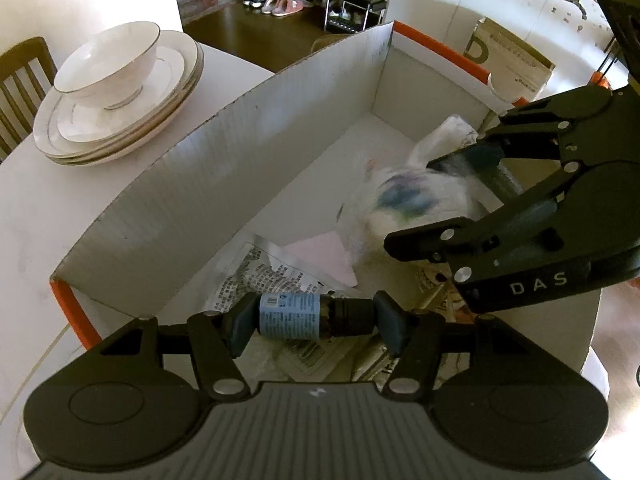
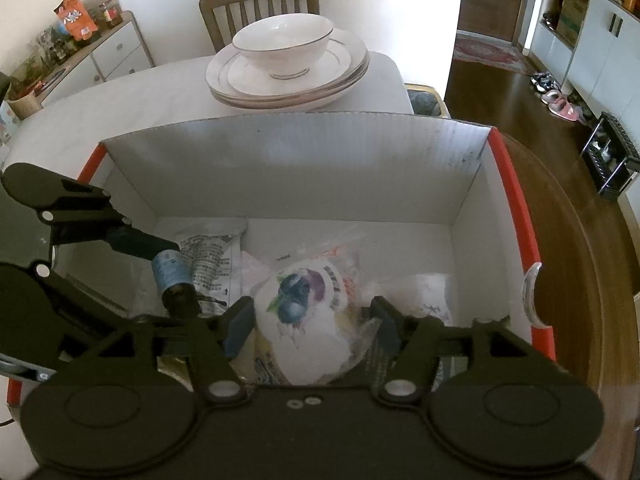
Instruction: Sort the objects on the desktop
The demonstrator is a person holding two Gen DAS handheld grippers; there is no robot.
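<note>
**Both grippers over the box**

The left gripper [image 1: 314, 318] clamps a small bottle [image 1: 298, 316] lengthwise, one pad on its base and the other on its dark cap; the bottle has a blue label and hangs over printed paper [image 1: 260, 276] on the box floor. The right gripper [image 2: 312, 320] stands partly open around a white packet [image 2: 304, 300] printed with blueberries; the pads flank it, with a gap showing on each side, so it is not gripped. The packet lies in the box [image 2: 292, 168] among crumpled clear wrap, near the middle of the floor, and looks blurred in the left wrist view. A pink sheet [image 1: 324, 256] lies between bottle and packet. The box is white inside with orange edges. Beyond its far wall, on the table [image 2: 120, 100], a bowl [image 2: 282, 46] sits on stacked plates [image 2: 288, 80]. A chair [image 2: 260, 4] stands behind them.
</note>
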